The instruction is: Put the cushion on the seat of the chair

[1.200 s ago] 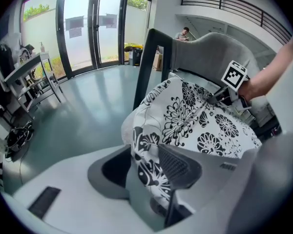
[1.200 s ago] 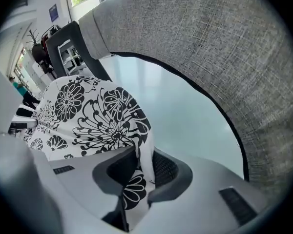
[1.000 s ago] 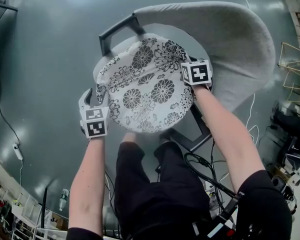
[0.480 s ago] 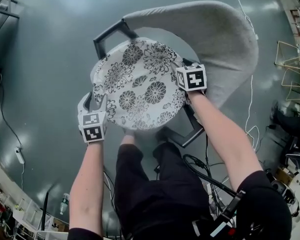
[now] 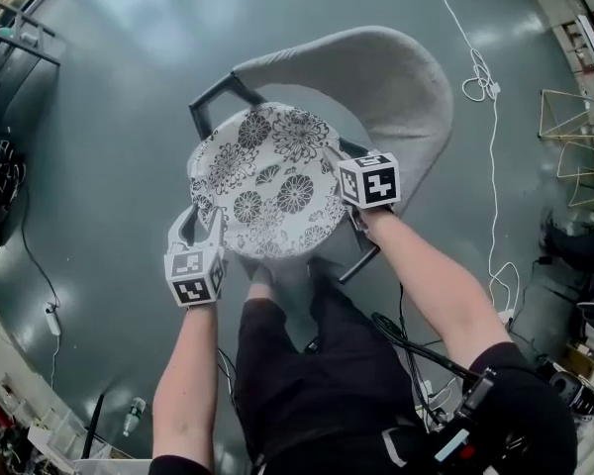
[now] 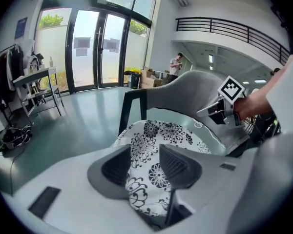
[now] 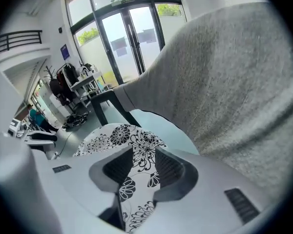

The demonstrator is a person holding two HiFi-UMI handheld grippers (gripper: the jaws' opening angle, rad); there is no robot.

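Left claw: my left gripper has just been narrowing, and now it pinches the cushion's near-left rim, cloth filling the gap.
Right claw: my right gripper has also just closed in and is clamped on the opposite rim, beside the chair's grey back.
Cushion: the flowered cushion lies spread over the seat of the chair, held at two edges.
Handling: I judge it light, soft and floppy, so it will sag in the middle. The rim on opposite sides is the place to hold. Thin cloth could slide off the pads.
Hidden: the seat is fully covered, and only bits of the black frame peek out. I can't tell whether the underside rests on the seat or hangs just above it. In the head view the marker cube covers my right fingertips.
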